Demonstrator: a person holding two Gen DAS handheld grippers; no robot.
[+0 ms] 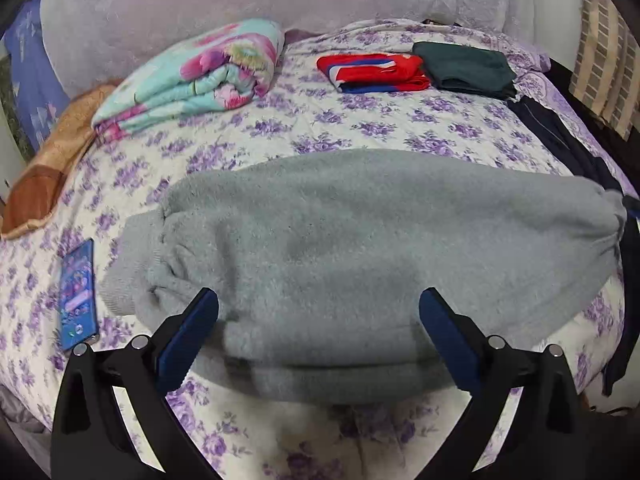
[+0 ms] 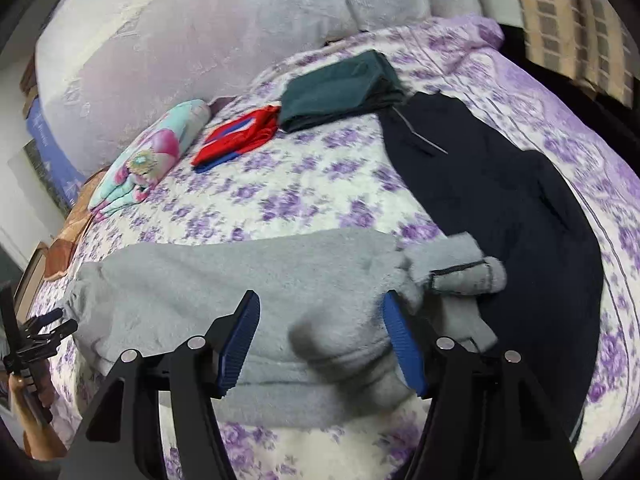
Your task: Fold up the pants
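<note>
Writing: none readable on any garment or on the phone (image 1: 78,294), whose lit screen shows only small coloured icons, too blurred to make out. Grey fleece pants (image 1: 360,248) lie folded into a wide fuzzy band across the near part of the bed (image 1: 320,128), which is covered by a quilted white spread printed with purple flowers. Ribbed knit cuffs bunch at the pants' left end; at the right end, in the right wrist view, a waistband flap with dark stitched edging curls up and rests against dark navy pants (image 2: 500,208), smooth fabric, spread flat just right of the grey ones. Phone lies flat on the spread just left of the cuffs. Beyond the grey pants, toward the pale embossed headboard (image 1: 200,0): a plush blanket (image 1: 196,76) in teal and pink florals, folded thick, at the far left; a red, blue and white folded garment (image 1: 376,72) near the middle; a dark green folded garment (image 1: 466,68) touching its right side. Left gripper (image 1: 318,308) hangs over the near edge of the grey pants, blue ribbed pads spread wide, nothing clamped. Right gripper (image 2: 320,312) likewise released, pads apart over the rumpled near fold, fleece between them but not pinched.
</note>
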